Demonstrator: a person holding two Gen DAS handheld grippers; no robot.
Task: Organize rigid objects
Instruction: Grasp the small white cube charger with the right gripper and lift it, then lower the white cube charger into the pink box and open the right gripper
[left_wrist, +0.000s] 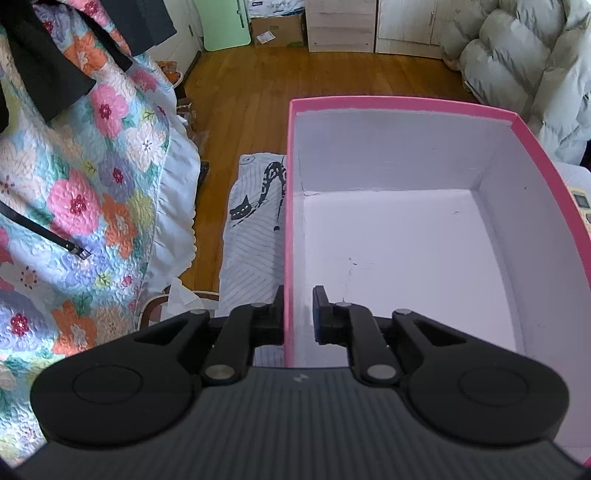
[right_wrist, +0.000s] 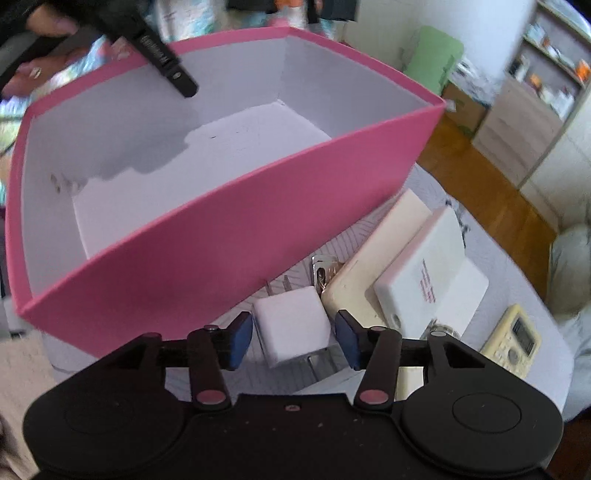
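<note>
The left gripper (left_wrist: 298, 314) pinches the near wall of the empty pink box (left_wrist: 406, 101) on the desk. The right gripper (right_wrist: 293, 339), spread, straddles a white plug cube (right_wrist: 291, 325) beside the box; closing comes next, likely. Only the right view shows the plug.
</note>
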